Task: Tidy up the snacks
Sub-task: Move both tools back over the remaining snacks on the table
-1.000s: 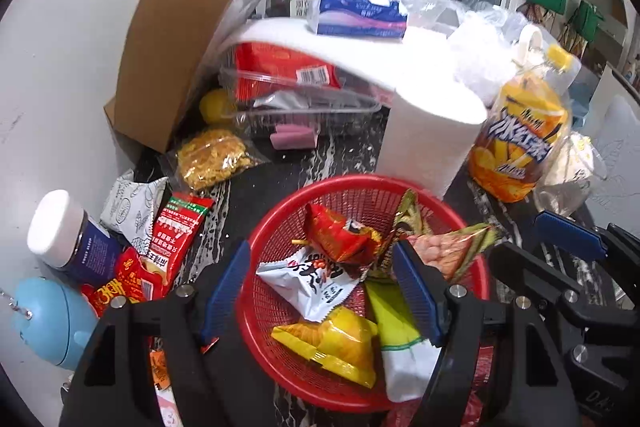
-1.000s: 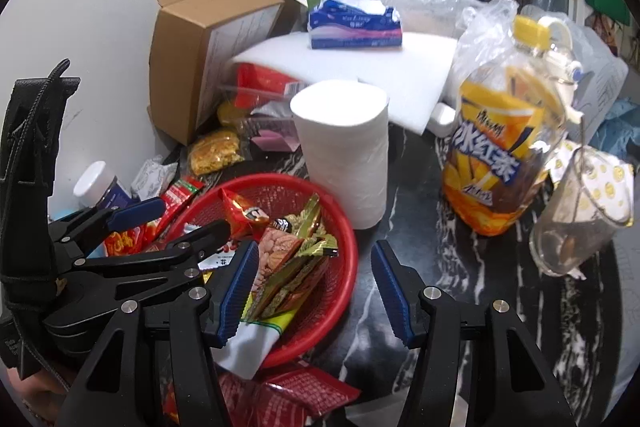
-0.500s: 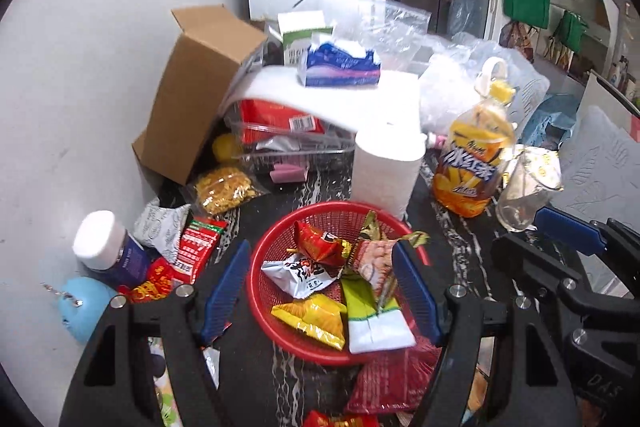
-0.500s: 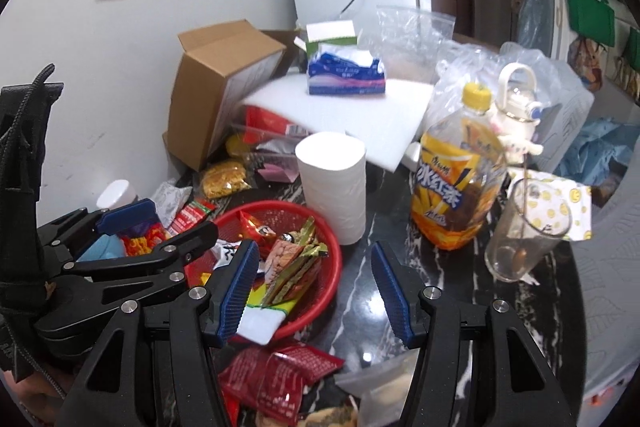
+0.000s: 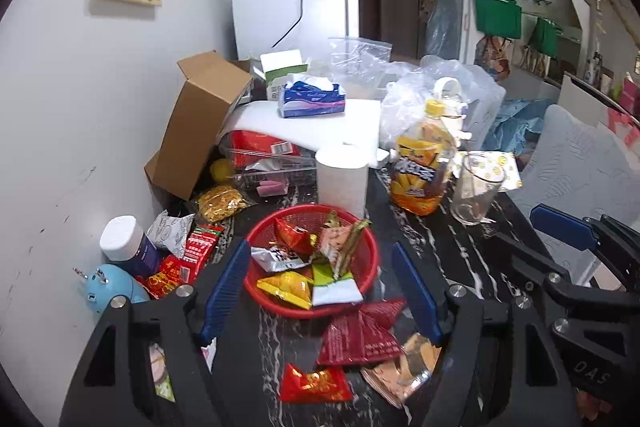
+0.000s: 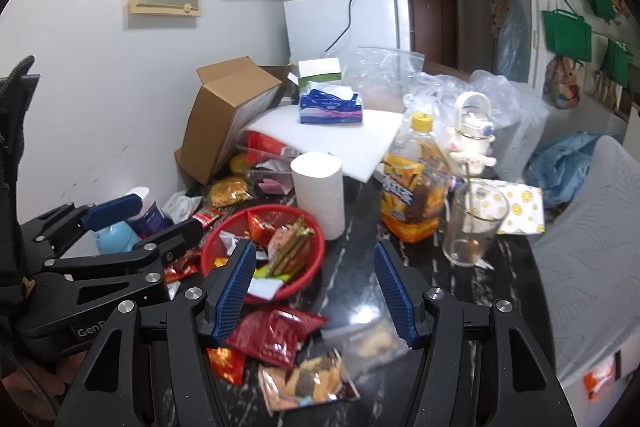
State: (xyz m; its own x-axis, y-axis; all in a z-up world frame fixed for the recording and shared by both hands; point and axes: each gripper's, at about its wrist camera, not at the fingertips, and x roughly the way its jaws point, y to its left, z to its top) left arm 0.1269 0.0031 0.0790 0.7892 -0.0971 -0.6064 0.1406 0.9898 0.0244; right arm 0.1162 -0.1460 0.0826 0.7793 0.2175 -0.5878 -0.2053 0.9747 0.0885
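A red mesh basket (image 5: 362,233) (image 6: 212,247) on the dark marble table holds several snack packets. Loose packets lie in front of it: a dark red packet (image 5: 358,337) (image 6: 276,335), a small red packet (image 5: 314,383) (image 6: 226,363) and a clear biscuit pack (image 5: 400,371) (image 6: 304,383). More red packets (image 5: 188,259) lie left of the basket. My left gripper (image 5: 320,291) is open and empty, raised above the basket's near side. My right gripper (image 6: 316,291) is open and empty, above the loose packets.
A paper roll (image 5: 342,179), an orange drink bottle (image 5: 422,167) and a glass (image 5: 476,187) stand behind the basket. A cardboard box (image 5: 200,135), a tissue pack (image 5: 312,101) and plastic bags crowd the back. A white-capped jar (image 5: 124,243) and a blue gadget (image 5: 112,287) sit at the left.
Both grippers have pulled back and up from the basket, both still open. The basket now looks smaller and the loose packets in front of it have come into view.
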